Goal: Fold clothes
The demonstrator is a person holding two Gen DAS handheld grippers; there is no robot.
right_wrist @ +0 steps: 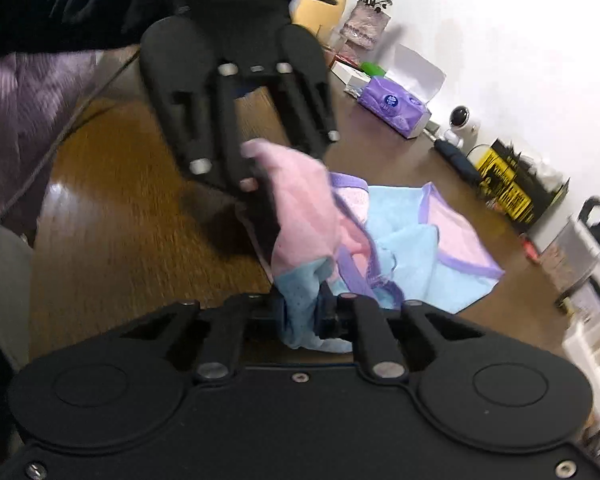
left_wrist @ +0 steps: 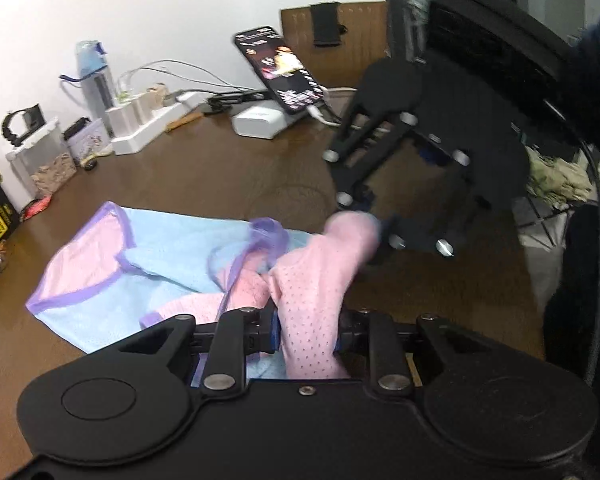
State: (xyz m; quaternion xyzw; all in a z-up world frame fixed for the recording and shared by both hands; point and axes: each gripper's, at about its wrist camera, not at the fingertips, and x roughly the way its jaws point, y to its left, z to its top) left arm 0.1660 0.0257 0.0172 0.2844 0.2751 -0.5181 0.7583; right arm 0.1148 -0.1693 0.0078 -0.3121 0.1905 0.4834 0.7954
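A small garment (left_wrist: 112, 264) of pink and light blue mesh with purple trim lies partly spread on the brown wooden table (left_wrist: 220, 172). My left gripper (left_wrist: 306, 332) is shut on a pink fold of it, which rises as a taut strip toward my right gripper (left_wrist: 374, 228), blurred at the upper right. In the right wrist view my right gripper (right_wrist: 302, 316) is shut on a bunched blue and pink edge of the garment (right_wrist: 440, 240). The left gripper (right_wrist: 256, 168) hangs opposite, gripping the pink end. The rest of the cloth trails flat to the side.
Along the wall stand a phone on a stand (left_wrist: 280, 68), a white power strip (left_wrist: 148, 128), a water bottle (left_wrist: 94, 76) and a white box (left_wrist: 260, 122). The right wrist view shows a purple tissue pack (right_wrist: 396, 110), a yellow-black box (right_wrist: 508, 192) and a flower vase (right_wrist: 366, 20).
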